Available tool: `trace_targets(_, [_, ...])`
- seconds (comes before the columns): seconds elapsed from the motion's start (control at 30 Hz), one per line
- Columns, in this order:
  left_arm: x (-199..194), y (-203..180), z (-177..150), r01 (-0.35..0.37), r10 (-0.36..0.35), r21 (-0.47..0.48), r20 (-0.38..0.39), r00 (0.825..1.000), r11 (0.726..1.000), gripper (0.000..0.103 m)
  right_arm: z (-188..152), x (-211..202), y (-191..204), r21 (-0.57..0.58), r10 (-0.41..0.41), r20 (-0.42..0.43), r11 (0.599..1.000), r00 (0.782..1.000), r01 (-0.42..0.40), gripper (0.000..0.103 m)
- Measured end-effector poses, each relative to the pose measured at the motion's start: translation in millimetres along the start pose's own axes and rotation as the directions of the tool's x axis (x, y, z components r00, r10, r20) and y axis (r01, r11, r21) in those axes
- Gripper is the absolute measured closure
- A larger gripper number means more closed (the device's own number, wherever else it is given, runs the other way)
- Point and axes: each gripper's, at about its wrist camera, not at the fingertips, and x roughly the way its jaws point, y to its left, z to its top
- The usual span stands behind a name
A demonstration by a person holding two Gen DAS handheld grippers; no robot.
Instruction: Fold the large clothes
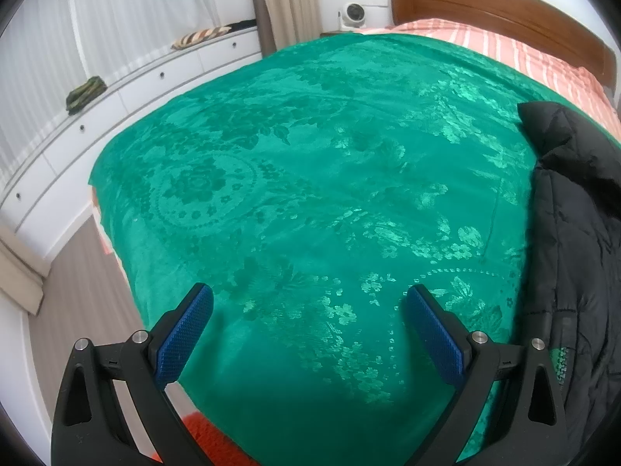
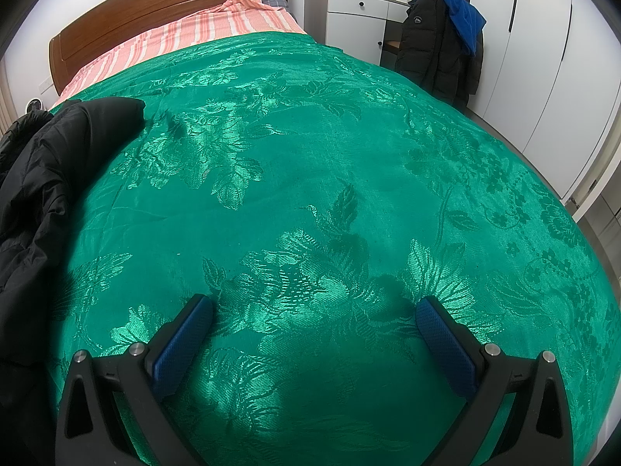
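Left hand-held gripper (image 1: 309,303) released, jaws wide, hovering over green floral bedspread (image 1: 295,178). Right hand-held gripper (image 2: 315,312) likewise released, empty. Black puffer jacket (image 1: 574,240) crumpled at right frame edge, left edge (image 2: 42,178) in right wrist view.

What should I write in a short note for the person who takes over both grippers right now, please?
Left gripper: open, empty, above the green bedspread.
Right gripper: open, empty, also above the bedspread.
Black padded jacket: lies crumpled on the bed between the two grippers, at the right edge of the left view and the left edge of the right view. Neither gripper touches it.
Done: nothing folded yet.
Left: spread the jacket flat, then fold it. Another dark coat hangs by the wardrobe; whether it belongs to the job is unclear.
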Motion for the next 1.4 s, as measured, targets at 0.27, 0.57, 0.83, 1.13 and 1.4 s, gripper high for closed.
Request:
trace_targets(0.27, [0, -1, 0, -0.014, 0.014, 0.009, 0.003, 1.0, 1.0, 0.003, 0, 0, 0, 0.0, 0.0, 0.0, 1.0, 1.0, 0.0, 0.0])
trace_targets(0.57, [-8, -6, -3, -0.015, 0.014, 0.032, 0.03, 0.999, 0.999, 0.003, 0, 0, 0, 0.0, -0.001, 0.0, 1.0, 1.0, 0.001, 0.0])
trace_targets(0.83, [-4, -4, -1, 0.001, -0.002, 0.03, 0.015, 1.0, 1.0, 0.003, -1, 0, 1, -0.001, -0.002, 0.0, 1.0, 1.0, 0.002, 0.0])
trace_targets(1.13, [-4, -8, -2, -0.01, 0.009, 0.054, 0.02, 1.0, 0.998, 0.003, 2, 2, 1, 0.007, 0.012, -0.018, 1.0, 1.0, -0.012, 0.0])
trace_targets(1.4, [-15, -19, -6, 0.004, -0.01, 0.121, 0.052, 0.999, 0.993, 0.003, -5, -51, -19, 0.03, 0.283, 0.004, 0.959, 0.959, -0.283, 0.0])
